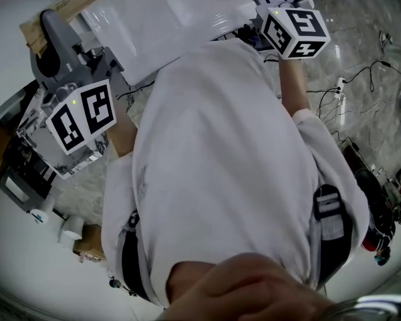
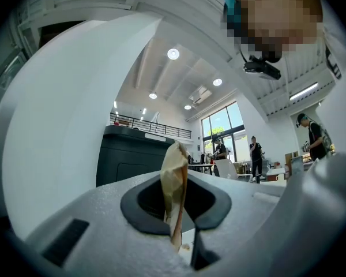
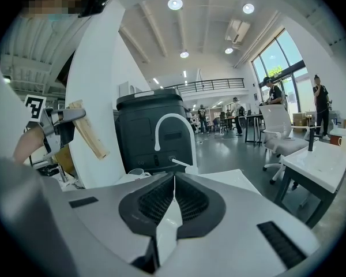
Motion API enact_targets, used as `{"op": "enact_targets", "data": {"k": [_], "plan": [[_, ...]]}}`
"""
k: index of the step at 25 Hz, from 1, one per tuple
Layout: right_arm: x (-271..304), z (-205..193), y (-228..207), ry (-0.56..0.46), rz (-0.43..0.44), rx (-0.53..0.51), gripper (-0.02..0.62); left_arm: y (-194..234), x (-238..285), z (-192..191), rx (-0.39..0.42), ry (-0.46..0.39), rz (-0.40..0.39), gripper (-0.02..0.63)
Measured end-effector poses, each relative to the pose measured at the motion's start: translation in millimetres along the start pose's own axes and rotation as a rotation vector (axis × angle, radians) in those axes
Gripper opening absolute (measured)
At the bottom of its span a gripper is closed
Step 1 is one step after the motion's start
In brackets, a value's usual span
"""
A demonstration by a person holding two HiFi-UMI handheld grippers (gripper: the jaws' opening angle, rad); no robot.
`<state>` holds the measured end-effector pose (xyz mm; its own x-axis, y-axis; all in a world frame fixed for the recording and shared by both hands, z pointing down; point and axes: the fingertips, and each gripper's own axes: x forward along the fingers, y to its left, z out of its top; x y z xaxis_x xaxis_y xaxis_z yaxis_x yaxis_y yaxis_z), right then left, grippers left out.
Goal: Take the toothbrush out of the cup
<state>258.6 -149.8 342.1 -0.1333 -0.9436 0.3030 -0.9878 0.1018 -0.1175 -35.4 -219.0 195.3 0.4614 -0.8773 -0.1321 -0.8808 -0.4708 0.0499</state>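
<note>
Seen from the head camera looking down a white shirt [image 1: 220, 166], a person holds both grippers raised in front of the chest, well apart, with a large white sheet [image 1: 160, 12], perhaps a plastic bag or mailer, spread between them. The left gripper [image 2: 179, 209] has its jaws drawn narrow and pinched on a tan paper strip [image 2: 174, 178], which stands upright out of the pads. From the right gripper view the same strip juts down at a slant from that gripper. The right gripper [image 3: 172, 203] has its jaws closed almost fully on a thin white edge that appears to belong to the sheet. Holding one side in each gripper, lifted clear of any surface, looks like a way to keep the wrapping taut or pull it apart. It cannot be told whether the strip is part of the sheet or a separate piece. The toothbrush is not visible in any view. The only cup-like thing is a small white vessel [image 3: 139, 172] beside a white faucet [image 3: 173, 133], in front of a dark cabinet [image 3: 155, 149], too small to show what it holds. Neither gripper is near it, so the removal seems not yet begun.
</note>
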Motion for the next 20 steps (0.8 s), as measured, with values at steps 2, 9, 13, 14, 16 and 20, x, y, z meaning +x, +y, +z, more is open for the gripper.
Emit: {"op": "enact_targets", "data": {"k": [2,9,13,14,16,20], "plan": [[0,-1,3,0.004,0.014,-0.007,0.015,-1,-9,-4,-0.004,0.002,0.013,0.043],[-6,-2,1,0.024,0.076,-0.038,0.015,-14,-33,-21,-0.038,0.027,0.078,0.043],[-11,-9,0,0.039,0.099,-0.034,0.015,-25,-45,-32,-0.05,0.043,0.09,0.043],[-11,-10,1,0.04,0.103,-0.03,0.015,-27,-48,-34,-0.048,0.045,0.09,0.043],[-12,-8,3,0.035,0.106,-0.031,0.015,-29,-51,-35,-0.043,0.045,0.087,0.043],[-19,-6,9,0.032,0.094,-0.049,0.015,-30,-63,-34,-0.048,0.047,0.077,0.043]]}}
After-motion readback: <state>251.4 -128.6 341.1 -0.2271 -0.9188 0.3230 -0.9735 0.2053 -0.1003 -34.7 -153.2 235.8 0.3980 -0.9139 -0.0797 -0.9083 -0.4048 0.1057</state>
